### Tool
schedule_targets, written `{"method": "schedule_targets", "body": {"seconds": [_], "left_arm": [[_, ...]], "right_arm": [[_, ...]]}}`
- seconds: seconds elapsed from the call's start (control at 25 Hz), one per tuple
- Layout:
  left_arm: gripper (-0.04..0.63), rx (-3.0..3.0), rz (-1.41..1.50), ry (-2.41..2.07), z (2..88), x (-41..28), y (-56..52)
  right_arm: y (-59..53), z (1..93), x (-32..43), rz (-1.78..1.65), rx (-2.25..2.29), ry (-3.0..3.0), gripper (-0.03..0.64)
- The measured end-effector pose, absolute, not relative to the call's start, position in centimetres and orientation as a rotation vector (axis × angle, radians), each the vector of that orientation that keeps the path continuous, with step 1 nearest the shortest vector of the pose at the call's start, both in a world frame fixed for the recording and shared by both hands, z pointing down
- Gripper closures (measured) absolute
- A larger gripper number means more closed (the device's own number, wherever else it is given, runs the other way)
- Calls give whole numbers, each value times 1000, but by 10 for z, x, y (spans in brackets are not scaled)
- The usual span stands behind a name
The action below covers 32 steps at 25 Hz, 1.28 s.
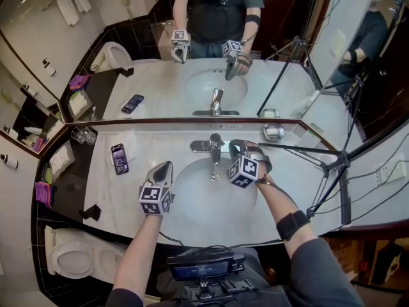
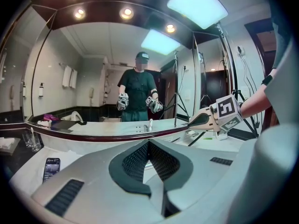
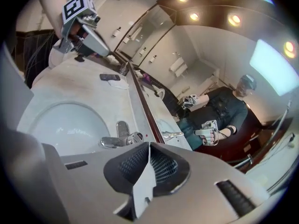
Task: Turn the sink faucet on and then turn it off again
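Observation:
The chrome faucet [image 1: 215, 147] stands at the back of the white basin [image 1: 192, 203], just under the mirror; its lever and spout also show in the right gripper view [image 3: 119, 136]. My right gripper [image 1: 238, 147] is shut and empty, its tips just to the right of the faucet and not touching it; its jaws [image 3: 149, 146] are rolled sideways with the faucet just beyond them. My left gripper [image 1: 163, 169] hovers over the basin's left rim, shut with nothing in it [image 2: 148, 143]. I can make out no water stream.
A phone [image 1: 119, 158] lies on the counter left of the basin, with a glass [image 1: 83, 135] behind it. A soap dish [image 1: 273, 132] sits at the back right. A tripod [image 1: 332, 165] leans over the counter's right end. A toilet [image 1: 70, 258] stands lower left.

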State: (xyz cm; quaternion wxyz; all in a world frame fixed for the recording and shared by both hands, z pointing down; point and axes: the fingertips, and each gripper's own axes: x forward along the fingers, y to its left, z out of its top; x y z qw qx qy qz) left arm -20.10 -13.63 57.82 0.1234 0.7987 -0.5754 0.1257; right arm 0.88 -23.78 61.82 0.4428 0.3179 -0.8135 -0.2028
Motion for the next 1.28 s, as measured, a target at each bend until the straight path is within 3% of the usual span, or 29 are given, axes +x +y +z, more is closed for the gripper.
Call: {"method": "schedule_targets", "body": {"seconds": [0.56, 1.28], "left_arm": [[600, 2347, 354, -1635, 583, -193, -136], [600, 2345, 359, -1611, 586, -186, -123]], "right_arm": [[-200, 599, 77, 367, 1321, -2332, 598], [-173, 623, 112, 535, 1408, -2339, 597]]}}
